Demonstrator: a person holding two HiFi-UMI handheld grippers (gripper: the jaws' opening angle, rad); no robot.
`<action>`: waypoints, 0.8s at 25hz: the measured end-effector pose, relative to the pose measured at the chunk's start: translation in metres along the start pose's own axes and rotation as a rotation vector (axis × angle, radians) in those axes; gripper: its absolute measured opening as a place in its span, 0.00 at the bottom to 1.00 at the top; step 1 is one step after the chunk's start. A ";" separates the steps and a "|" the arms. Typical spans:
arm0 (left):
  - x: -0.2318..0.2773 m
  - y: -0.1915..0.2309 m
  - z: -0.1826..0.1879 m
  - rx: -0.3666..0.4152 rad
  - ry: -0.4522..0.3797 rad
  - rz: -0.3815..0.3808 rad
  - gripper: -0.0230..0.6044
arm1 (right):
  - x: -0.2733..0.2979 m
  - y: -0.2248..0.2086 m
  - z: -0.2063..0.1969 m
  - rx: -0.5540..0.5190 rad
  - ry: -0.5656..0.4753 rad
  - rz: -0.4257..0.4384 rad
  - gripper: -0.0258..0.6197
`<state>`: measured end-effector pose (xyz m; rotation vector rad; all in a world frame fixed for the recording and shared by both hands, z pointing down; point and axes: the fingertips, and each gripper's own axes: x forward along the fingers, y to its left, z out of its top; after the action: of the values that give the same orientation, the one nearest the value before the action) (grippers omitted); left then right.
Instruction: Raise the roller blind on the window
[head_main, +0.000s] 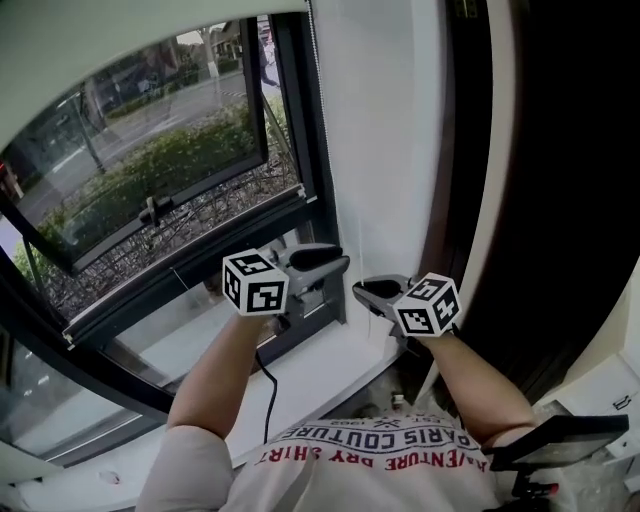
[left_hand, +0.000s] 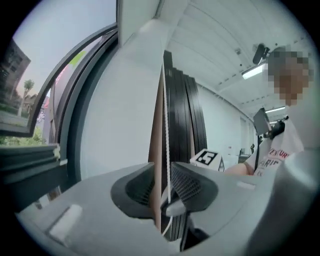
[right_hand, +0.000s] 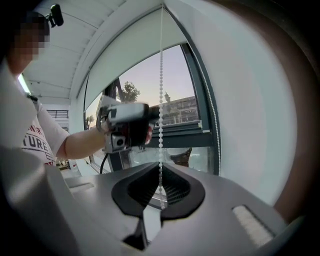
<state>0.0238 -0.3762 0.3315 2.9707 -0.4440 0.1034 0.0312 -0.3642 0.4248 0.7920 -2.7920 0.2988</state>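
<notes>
The white roller blind (head_main: 100, 30) hangs over the top of the window; in the right gripper view the roller blind (right_hand: 135, 50) covers the upper pane. Its bead chain (right_hand: 161, 90) drops straight into my right gripper (right_hand: 159, 194), which is shut on it. In the head view the right gripper (head_main: 362, 289) sits by the white wall, a little below and right of my left gripper (head_main: 335, 262). The left gripper (left_hand: 162, 189) is open; the bead chain (left_hand: 165, 125) passes through the gap close to the right-hand pad (left_hand: 192, 187), unpinched.
An open window sash (head_main: 150, 180) tilts outward over bushes. The white sill (head_main: 330, 365) lies below both grippers. A dark curtain (head_main: 560, 150) fills the right side. A black cable (head_main: 266, 395) trails from the left gripper. A black device (head_main: 560, 440) sits at bottom right.
</notes>
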 end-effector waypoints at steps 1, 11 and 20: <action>0.002 -0.003 0.022 0.017 -0.030 -0.017 0.22 | 0.001 0.002 0.000 0.000 -0.003 0.006 0.06; 0.029 -0.022 0.139 0.086 -0.144 -0.080 0.21 | 0.006 0.012 0.000 -0.014 -0.017 0.014 0.06; 0.033 -0.008 0.145 0.082 -0.138 0.055 0.05 | 0.006 0.002 0.003 -0.020 -0.029 0.001 0.06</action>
<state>0.0648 -0.3992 0.1898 3.0588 -0.5509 -0.0807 0.0251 -0.3661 0.4234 0.7969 -2.8176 0.2612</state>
